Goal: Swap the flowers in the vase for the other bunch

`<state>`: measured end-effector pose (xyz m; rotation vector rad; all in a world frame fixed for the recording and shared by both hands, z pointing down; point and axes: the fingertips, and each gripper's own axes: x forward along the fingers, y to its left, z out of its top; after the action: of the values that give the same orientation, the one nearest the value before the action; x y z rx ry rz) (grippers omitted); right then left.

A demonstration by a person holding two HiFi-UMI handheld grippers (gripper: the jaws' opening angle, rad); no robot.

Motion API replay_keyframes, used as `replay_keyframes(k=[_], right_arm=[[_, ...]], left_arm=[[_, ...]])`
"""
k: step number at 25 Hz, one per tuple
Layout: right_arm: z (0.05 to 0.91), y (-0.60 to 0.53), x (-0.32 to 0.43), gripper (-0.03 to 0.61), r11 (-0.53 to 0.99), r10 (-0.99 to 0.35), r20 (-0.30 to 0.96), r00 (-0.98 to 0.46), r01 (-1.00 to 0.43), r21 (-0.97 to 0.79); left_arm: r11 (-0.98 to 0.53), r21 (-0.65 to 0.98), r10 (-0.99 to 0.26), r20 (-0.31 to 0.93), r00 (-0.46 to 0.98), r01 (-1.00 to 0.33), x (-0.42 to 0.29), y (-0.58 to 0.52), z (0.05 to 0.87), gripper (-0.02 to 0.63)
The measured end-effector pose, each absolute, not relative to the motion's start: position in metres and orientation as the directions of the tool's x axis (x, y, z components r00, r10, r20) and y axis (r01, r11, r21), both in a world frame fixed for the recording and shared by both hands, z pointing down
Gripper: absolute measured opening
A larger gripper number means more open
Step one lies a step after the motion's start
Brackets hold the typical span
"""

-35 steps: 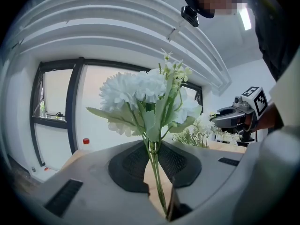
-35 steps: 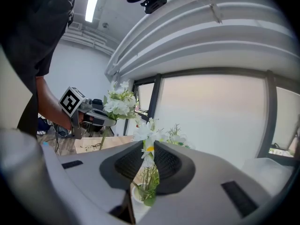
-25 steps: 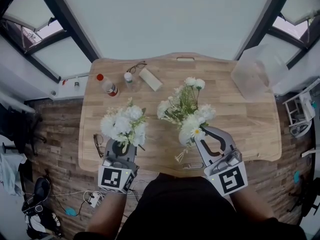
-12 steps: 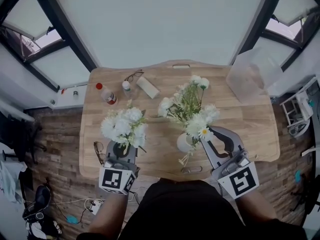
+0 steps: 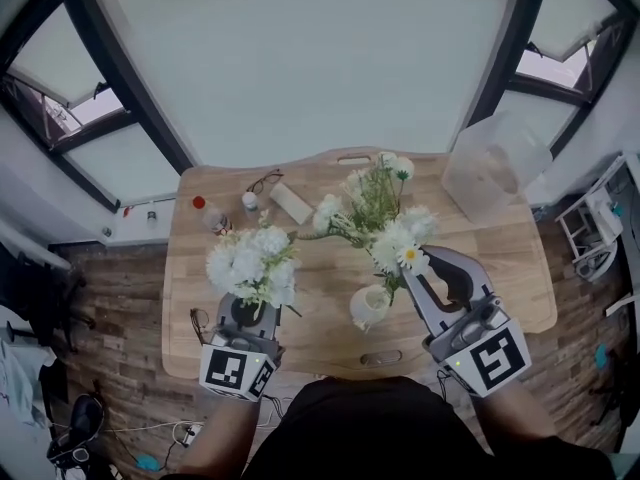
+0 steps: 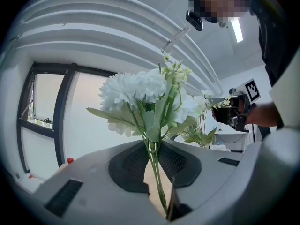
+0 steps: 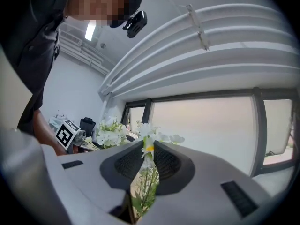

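Observation:
My left gripper (image 5: 247, 311) is shut on the stems of a bunch of round white flowers (image 5: 252, 265) and holds it upright over the table's near left. In the left gripper view the green stems (image 6: 157, 182) are pinched between the jaws. My right gripper (image 5: 405, 276) is shut on the stems of a daisy bunch with green leaves (image 5: 380, 213), raised above the small white vase (image 5: 368, 306). In the right gripper view thin stems (image 7: 144, 189) sit between the jaws. Whether the stem ends are out of the vase's mouth cannot be told.
On the wooden table (image 5: 500, 258), at the back left, lie a red-capped bottle (image 5: 205, 211), a small bottle (image 5: 250, 203), glasses (image 5: 265, 180) and a white block (image 5: 292, 203). A clear plastic bin (image 5: 495, 168) stands at the back right corner. Windows surround the table.
Both grippers have risen with their bunches. The daisy bunch has gone up and away from the vase, which now shows below it.

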<state>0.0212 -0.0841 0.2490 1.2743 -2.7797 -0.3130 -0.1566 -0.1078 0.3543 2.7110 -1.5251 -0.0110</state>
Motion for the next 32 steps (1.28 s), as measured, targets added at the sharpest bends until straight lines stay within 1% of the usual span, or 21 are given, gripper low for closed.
replay_keyframes(k=[3, 7, 11, 19, 27, 32], right_arm=[[0.233, -0.086, 0.033, 0.078, 0.633, -0.753, -0.047, -0.656, -0.743, 0.219], [0.221, -0.089, 0.037, 0.075, 0.604, -0.774, -0.061, -0.63, -0.765, 0.224], [0.21, -0.089, 0.059, 0.072, 0.57, -0.796, -0.083, -0.6, -0.789, 0.23], [0.203, -0.089, 0.076, 0.071, 0.452, -0.868, -0.096, -0.486, -0.856, 0.251], [0.196, -0.077, 0.136, 0.071, 0.387, -0.898, -0.134, -0.418, -0.898, 0.209], [0.202, -0.07, 0.164, 0.071, 0.315, -0.928, -0.118, -0.353, -0.914, 0.254]], left_arm=[[-0.539, 0.044, -0.842, -0.016, 0.539, -0.841, -0.146, -0.109, 0.336, 0.051], [-0.559, 0.043, -0.829, -0.045, 0.557, -0.828, -0.152, -0.111, 0.317, 0.051], [-0.578, 0.054, -0.816, -0.065, 0.574, -0.814, -0.141, -0.115, 0.305, 0.051], [-0.656, 0.06, -0.754, -0.108, 0.649, -0.752, -0.132, -0.122, 0.287, 0.051], [-0.731, 0.039, -0.681, -0.111, 0.724, -0.681, -0.069, -0.124, 0.272, 0.051], [-0.765, 0.041, -0.644, -0.093, 0.76, -0.643, -0.044, -0.123, 0.277, 0.051]])
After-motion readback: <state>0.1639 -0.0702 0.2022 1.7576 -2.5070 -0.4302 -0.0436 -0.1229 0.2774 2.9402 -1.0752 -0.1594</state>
